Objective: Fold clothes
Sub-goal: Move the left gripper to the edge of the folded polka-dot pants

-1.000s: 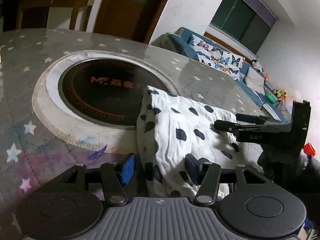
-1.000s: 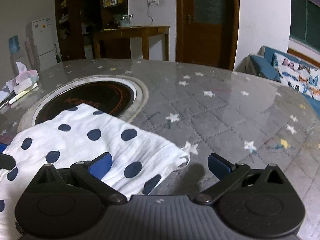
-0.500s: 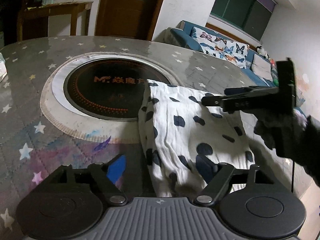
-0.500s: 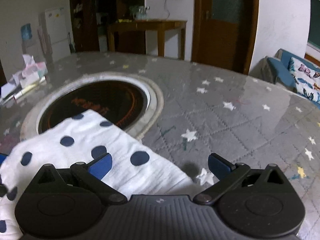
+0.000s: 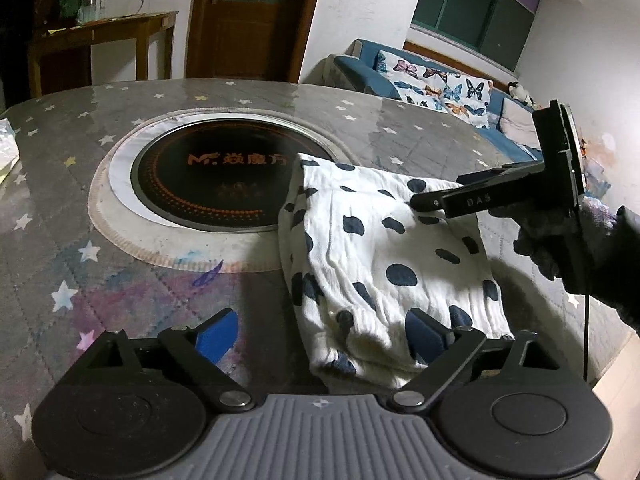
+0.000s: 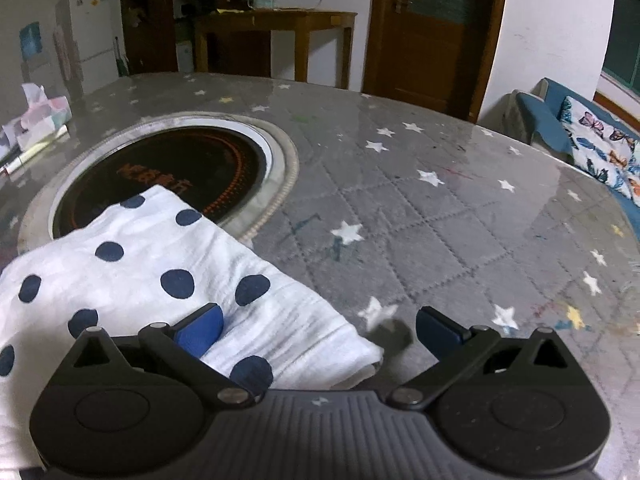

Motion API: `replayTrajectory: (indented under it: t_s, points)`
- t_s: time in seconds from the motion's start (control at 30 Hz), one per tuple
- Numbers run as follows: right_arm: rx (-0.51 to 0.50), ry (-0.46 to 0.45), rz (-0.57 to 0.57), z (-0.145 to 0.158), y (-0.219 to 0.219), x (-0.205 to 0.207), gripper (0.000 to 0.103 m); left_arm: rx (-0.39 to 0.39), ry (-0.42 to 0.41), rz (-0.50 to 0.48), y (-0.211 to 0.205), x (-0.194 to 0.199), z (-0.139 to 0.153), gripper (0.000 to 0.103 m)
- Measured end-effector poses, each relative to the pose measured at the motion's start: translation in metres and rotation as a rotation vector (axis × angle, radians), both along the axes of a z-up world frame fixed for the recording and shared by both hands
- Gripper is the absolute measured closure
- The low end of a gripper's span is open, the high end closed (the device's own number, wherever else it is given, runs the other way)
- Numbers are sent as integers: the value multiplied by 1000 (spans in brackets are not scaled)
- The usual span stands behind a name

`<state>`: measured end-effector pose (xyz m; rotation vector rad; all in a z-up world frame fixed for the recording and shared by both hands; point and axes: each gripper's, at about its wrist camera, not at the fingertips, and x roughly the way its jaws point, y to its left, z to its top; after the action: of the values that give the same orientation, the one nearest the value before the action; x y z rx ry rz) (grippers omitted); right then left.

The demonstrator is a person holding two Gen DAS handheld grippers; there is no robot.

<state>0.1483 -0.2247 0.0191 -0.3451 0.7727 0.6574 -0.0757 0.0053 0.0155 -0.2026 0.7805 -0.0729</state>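
A folded white cloth with dark blue dots [image 5: 384, 256] lies on the grey star-patterned table, its far corner over the round cooktop. My left gripper [image 5: 320, 334] is open, hovering above the cloth's near end, holding nothing. My right gripper [image 6: 318, 330] is open and empty above the cloth's right corner [image 6: 168, 276]. In the left wrist view the right gripper [image 5: 500, 196] hangs over the cloth's far right side, held by a dark-gloved hand.
A round black induction cooktop [image 5: 216, 184] with a white ring is set into the table [image 6: 440, 208]. A tissue box [image 6: 38, 120] sits at the table's left edge. A blue sofa [image 5: 432, 84], a wooden side table and a door stand beyond.
Both grippers have lifted and drawn back from the cloth. The left jaws have opened wider. The cloth lies still, released on the table.
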Motion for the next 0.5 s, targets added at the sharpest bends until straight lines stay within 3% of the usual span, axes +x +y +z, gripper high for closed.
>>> replayTrajectory:
  t_s: [0.5]
  points:
    - [-88,15,-116,7,-46,-27,0,47,-18,-89,2,-21,-7,5]
